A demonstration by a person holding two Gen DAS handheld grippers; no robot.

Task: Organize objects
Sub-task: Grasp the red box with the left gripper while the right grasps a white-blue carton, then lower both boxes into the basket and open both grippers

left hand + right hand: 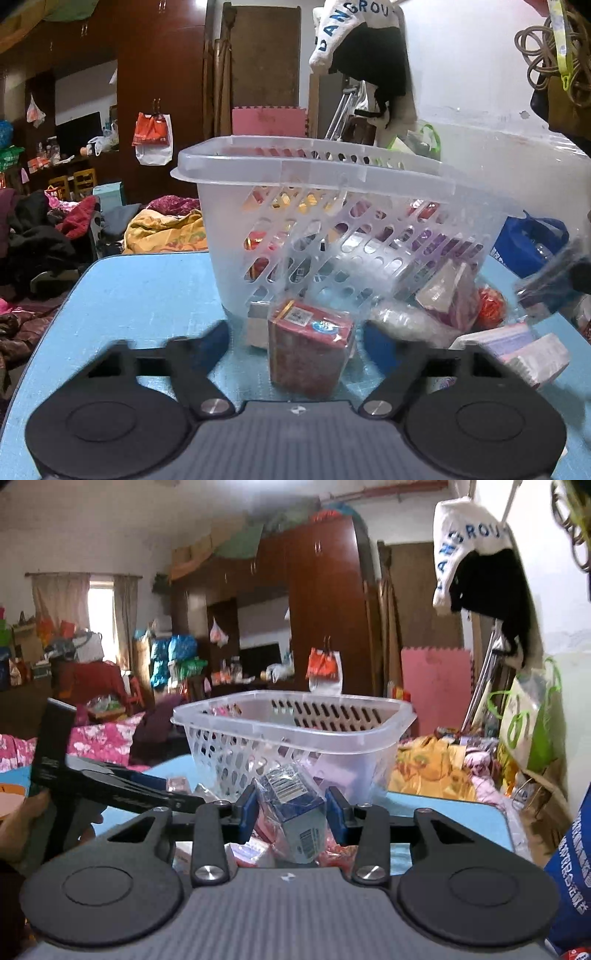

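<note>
My right gripper (291, 814) clenched the blue-and-white pack (295, 812) to lift it into the far basket (295, 720), while my left gripper (295, 343) stood spread around the red packet (308, 347), ready.

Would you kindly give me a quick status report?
Left gripper open around red packet. Right gripper shut on blue carton. Basket ahead, path clear.

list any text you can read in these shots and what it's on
"ANGROU", partly cut off: white hanging cloth.
"ANGROU": same cloth, right wrist view.
Red packet: QR code and sticker, too blurred.
Blue-and-white wrapped box in the right gripper: barcode print unreadable.
Blue bag: white characters, blurred.
</note>
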